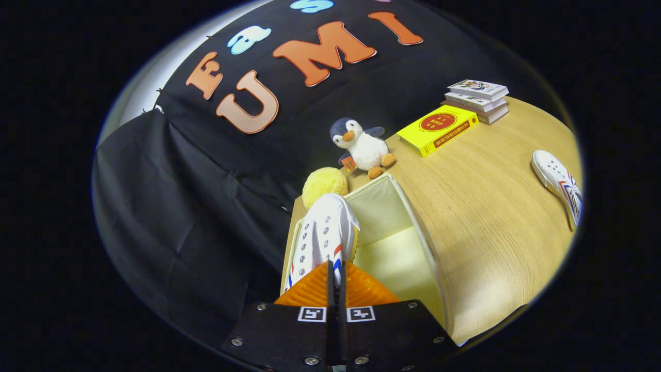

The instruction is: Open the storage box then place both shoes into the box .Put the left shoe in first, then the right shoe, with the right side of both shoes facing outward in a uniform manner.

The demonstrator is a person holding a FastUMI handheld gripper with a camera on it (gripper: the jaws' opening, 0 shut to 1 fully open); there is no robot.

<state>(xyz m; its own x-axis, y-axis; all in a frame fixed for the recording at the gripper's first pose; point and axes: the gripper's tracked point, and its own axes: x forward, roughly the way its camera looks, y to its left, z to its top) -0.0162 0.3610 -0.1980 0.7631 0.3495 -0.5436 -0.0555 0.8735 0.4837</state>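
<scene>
My gripper (334, 274) is shut on a white canvas shoe (323, 235) with red and blue stripes, pinching it near its opening. The shoe hangs toe-forward over the left part of the open cream storage box (413, 217), along its left wall. The box's pale inside shows to the right of the shoe. A second matching shoe (560, 183) lies on its side on the wooden table (490, 206), far to the right of the box.
Just beyond the box sit a yellow plush ball (324, 185) and a penguin plush toy (361, 145). A yellow book (438, 129) and a short stack of books (477, 99) lie at the back right. Black cloth hangs left of the table.
</scene>
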